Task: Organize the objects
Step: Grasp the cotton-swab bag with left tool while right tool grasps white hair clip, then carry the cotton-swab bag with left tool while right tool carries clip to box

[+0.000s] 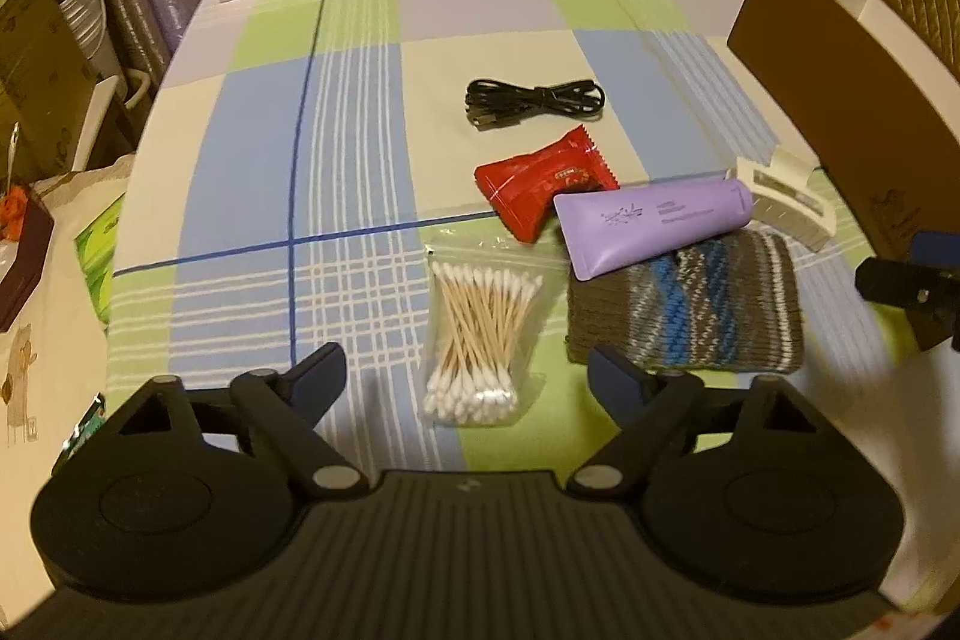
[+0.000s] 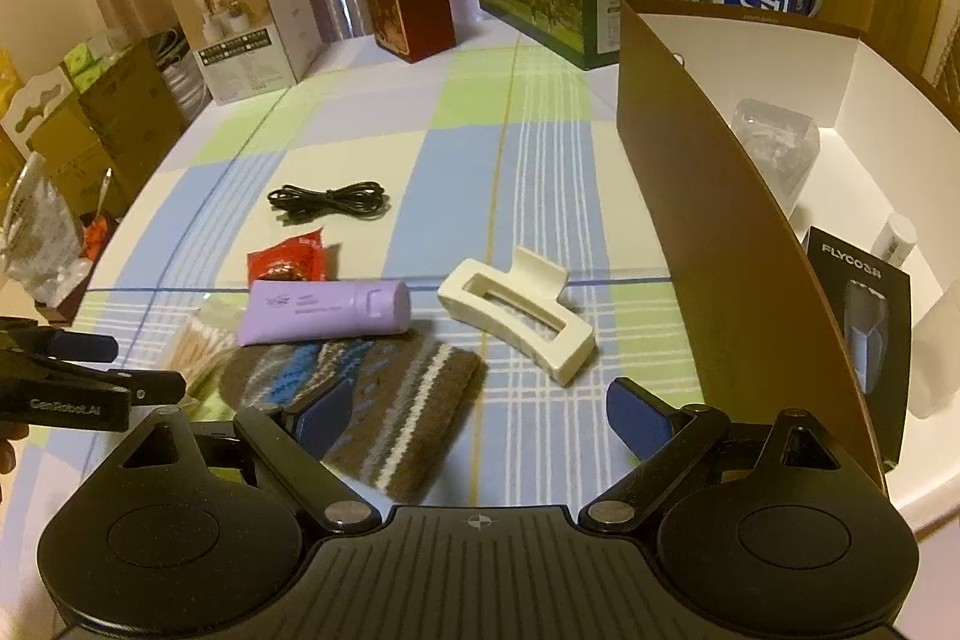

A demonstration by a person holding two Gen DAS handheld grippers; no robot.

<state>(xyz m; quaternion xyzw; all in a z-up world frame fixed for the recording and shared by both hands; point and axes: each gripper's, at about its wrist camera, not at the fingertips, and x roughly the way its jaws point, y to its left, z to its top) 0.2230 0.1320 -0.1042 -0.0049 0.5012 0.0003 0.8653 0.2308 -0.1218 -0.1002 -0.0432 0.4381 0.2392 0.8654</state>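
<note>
Cream plastic, the hair clip (image 2: 517, 311) lies on the tablecloth (image 2: 384, 160) near the brown box (image 2: 708, 220). Both the right gripper (image 2: 480, 415) and left gripper (image 1: 465, 370) hang spread, empty. Its hollow frame, probably slick, could squirt sideways under pinching.

Each gripper (image 2: 477, 415) is black ribbed plastic with blue pads (image 2: 630, 415), silver pivot screws, perhaps "GenRobot.AI" lettering.
</note>
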